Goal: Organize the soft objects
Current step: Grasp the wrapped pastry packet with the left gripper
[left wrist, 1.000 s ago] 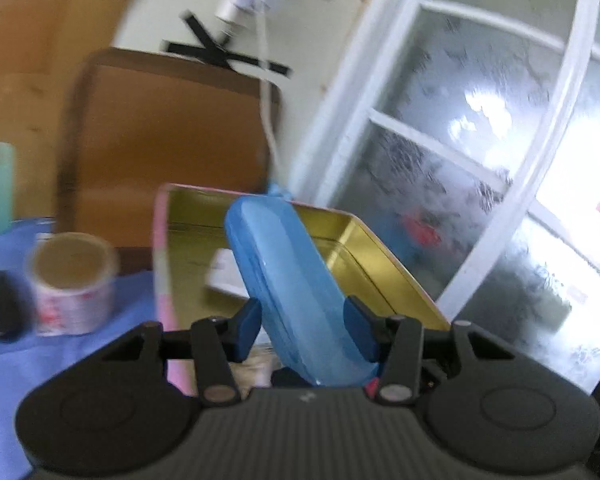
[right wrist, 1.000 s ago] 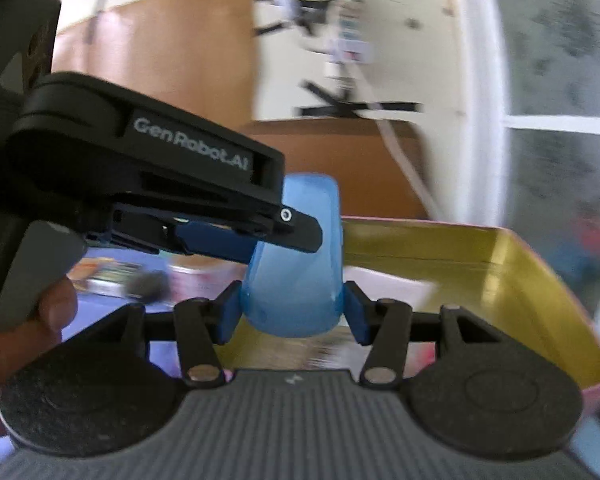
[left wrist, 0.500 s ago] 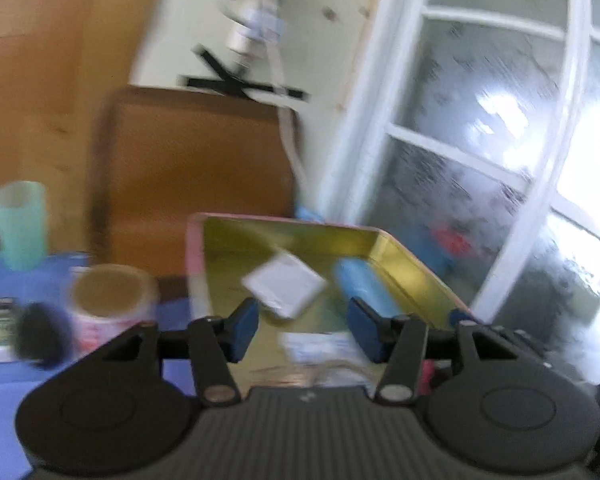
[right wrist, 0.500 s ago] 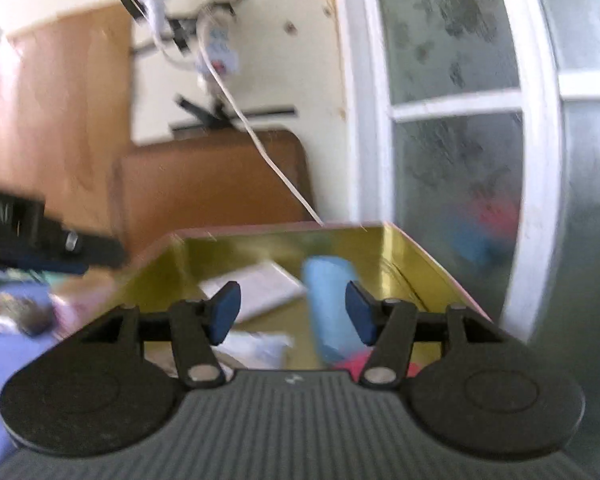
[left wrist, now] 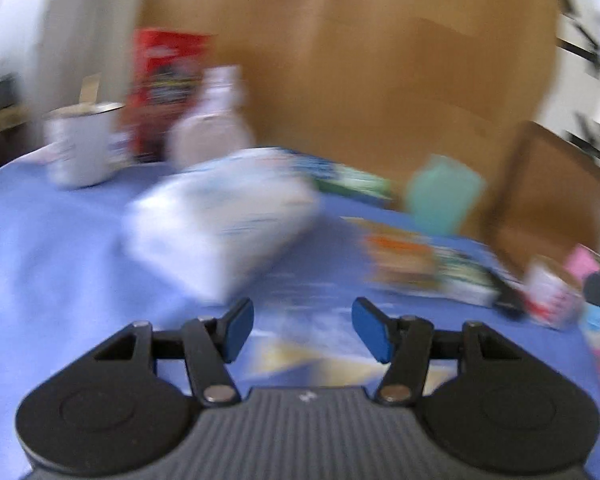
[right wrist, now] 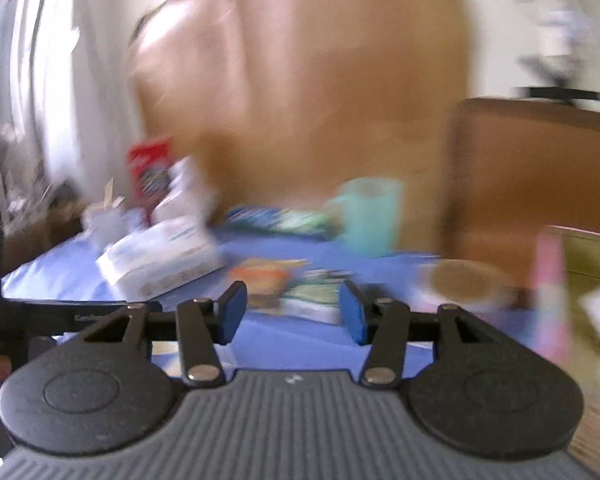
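Over the blue tablecloth, both hand-held grippers spread and empty, package labels blurred unreadable.

a table under a blue cloth is carrying a white soft pack near centre, a white mug at ten o'clock, a teal cup at two o'clock, and blurred flat packets at three o'clock.
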`<move>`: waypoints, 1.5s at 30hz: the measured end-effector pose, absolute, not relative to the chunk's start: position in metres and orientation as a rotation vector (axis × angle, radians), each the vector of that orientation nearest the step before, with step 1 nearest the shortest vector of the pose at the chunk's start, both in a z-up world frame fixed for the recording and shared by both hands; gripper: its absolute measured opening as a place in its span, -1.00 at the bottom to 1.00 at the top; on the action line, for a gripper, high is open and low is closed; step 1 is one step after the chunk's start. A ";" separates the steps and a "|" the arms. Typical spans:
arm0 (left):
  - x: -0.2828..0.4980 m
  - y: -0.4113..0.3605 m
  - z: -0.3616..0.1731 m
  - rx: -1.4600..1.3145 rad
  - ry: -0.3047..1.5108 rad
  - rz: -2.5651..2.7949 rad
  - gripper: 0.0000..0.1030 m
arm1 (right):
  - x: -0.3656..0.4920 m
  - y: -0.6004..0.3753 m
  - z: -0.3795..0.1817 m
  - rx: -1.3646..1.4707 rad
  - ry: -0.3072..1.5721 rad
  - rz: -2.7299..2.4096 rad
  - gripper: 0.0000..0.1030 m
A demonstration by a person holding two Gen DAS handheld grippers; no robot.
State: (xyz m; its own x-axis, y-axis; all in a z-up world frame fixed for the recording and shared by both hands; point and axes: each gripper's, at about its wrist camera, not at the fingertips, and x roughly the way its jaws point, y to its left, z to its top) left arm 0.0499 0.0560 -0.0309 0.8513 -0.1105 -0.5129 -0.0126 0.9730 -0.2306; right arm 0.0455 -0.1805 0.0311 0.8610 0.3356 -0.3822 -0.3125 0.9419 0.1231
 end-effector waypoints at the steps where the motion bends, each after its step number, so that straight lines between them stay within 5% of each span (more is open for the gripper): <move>1: 0.051 0.067 -0.036 -0.265 0.561 -0.030 0.04 | 0.062 -0.164 0.029 0.053 0.436 0.360 0.07; 5: 0.049 0.089 -0.036 -0.400 0.517 -0.078 0.06 | 0.136 -0.109 0.013 0.030 0.530 0.345 0.50; 9: 0.050 0.095 -0.035 -0.434 0.506 -0.077 0.06 | 0.197 -0.089 -0.012 0.007 0.680 0.296 0.63; 12: 0.047 0.097 -0.035 -0.443 0.489 -0.075 0.06 | 0.203 -0.076 -0.015 -0.094 0.691 0.278 0.51; 22: 0.050 0.097 -0.037 -0.469 0.544 -0.194 0.27 | 0.045 -0.093 -0.009 -0.325 0.566 0.529 0.41; 27: 0.045 0.081 -0.032 -0.479 0.621 -0.445 0.28 | -0.027 -0.150 0.001 -0.118 0.489 0.506 0.84; 34: 0.031 0.030 -0.023 -0.346 0.693 -0.612 0.49 | -0.050 -0.175 -0.017 0.106 0.590 0.529 0.88; 39: 0.022 -0.002 -0.030 -0.226 0.757 -0.620 0.16 | -0.038 -0.151 -0.027 0.031 0.615 0.499 0.82; 41: 0.013 -0.012 -0.029 -0.185 0.752 -0.627 0.15 | -0.040 -0.144 -0.027 -0.030 0.600 0.474 0.46; 45: 0.013 -0.013 -0.015 -0.251 0.783 -0.659 -0.15 | -0.046 -0.157 -0.025 -0.011 0.553 0.441 0.41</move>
